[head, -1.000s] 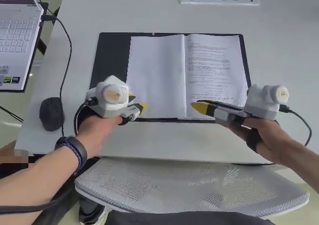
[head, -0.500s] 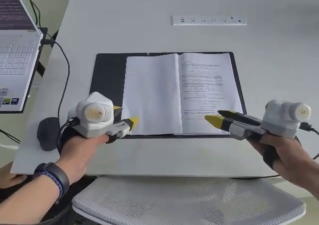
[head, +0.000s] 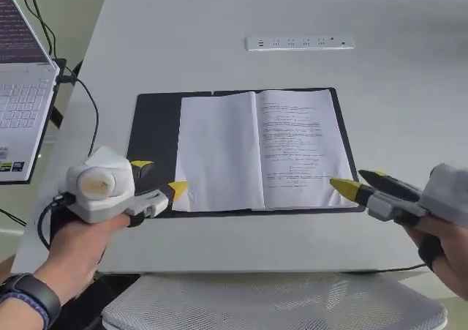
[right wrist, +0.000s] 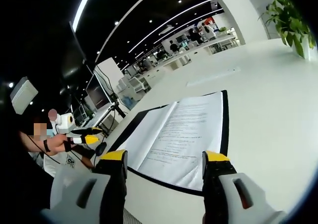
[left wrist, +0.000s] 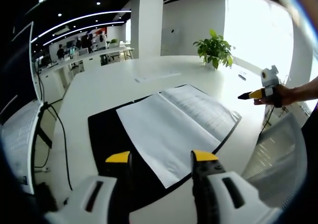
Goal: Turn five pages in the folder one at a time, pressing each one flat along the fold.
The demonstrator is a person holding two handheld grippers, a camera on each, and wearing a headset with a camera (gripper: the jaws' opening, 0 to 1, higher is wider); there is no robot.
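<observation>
A: Left gripper [head: 159, 178]?
B: White rounded housing, yellow-tipped jaws are noted; a black cable [head: 45, 224] is attached.
A: Right gripper [head: 355, 181]?
B: Grey-white body, yellow tips are seen.
A: Worn?
B: Dark wristband [head: 28, 290] is worn left, black strap [head: 430, 251] right.

Left gripper [head: 161, 178] and right gripper [head: 353, 181] hover well apart, jaws spread, tips pointing inward, apparently level.

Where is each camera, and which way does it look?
Head view: on the head, looking down at the folder; left gripper and right gripper show.
Left gripper view: on the left gripper, facing across the folder; own jaws show.
Right gripper view: on the right gripper, facing across the folder; own jaws show.
Shared: each gripper view catches the other gripper.
</observation>
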